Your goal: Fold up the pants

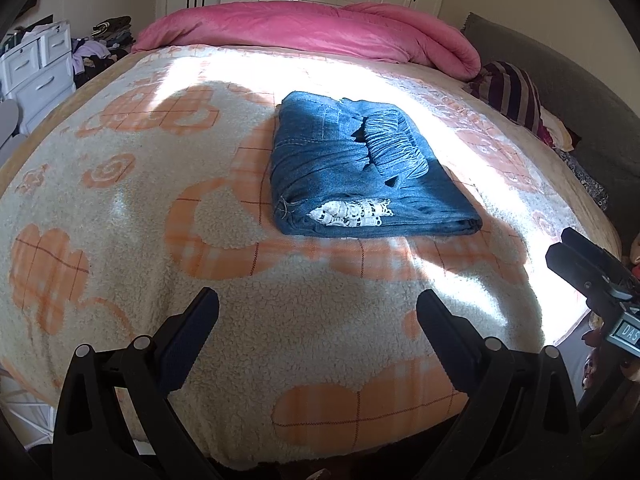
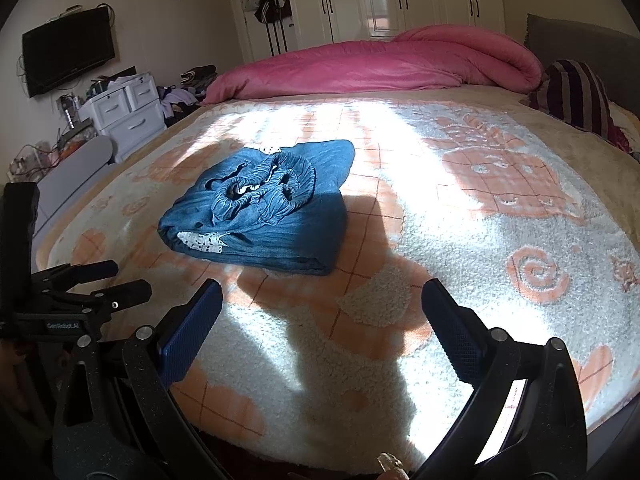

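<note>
2 grippers hang over the near edge of the bed (image 1: 120,208), the left gripper (image 1: 318,316) and the right gripper (image 2: 322,308) both with jaws wide and holding nothing. I judge the folding finished: the pants (image 1: 360,172) lie as a compact bundle near the bed's middle, well apart from both. No container is visible.
</note>
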Available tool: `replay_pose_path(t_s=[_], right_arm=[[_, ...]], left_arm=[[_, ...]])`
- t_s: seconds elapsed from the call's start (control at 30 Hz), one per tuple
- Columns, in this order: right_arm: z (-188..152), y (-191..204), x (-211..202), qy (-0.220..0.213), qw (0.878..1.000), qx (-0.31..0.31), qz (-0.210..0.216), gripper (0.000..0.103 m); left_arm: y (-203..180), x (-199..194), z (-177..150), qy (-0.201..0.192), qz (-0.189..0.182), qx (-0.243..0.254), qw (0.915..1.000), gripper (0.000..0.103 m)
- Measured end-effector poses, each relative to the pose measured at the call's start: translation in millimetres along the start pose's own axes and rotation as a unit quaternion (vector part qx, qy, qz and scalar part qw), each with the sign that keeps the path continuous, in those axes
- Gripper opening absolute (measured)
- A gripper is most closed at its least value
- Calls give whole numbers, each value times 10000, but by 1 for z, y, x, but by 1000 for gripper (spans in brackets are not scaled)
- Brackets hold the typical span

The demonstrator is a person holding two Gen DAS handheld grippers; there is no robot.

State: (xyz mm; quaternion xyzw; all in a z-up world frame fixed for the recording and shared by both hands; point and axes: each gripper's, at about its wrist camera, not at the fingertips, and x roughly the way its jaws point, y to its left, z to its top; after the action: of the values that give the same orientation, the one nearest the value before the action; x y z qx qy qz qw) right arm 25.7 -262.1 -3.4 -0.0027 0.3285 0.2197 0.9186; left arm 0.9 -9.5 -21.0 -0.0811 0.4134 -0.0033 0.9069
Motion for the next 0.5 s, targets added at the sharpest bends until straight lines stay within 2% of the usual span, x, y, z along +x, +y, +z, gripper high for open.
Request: replay_pose_path(t_s=[0.5], right_arm=[[0,-1,-1,3,10000,2,-6,94]], left_arm=[[0,0,0,-23,-5,-6,10000,99]])
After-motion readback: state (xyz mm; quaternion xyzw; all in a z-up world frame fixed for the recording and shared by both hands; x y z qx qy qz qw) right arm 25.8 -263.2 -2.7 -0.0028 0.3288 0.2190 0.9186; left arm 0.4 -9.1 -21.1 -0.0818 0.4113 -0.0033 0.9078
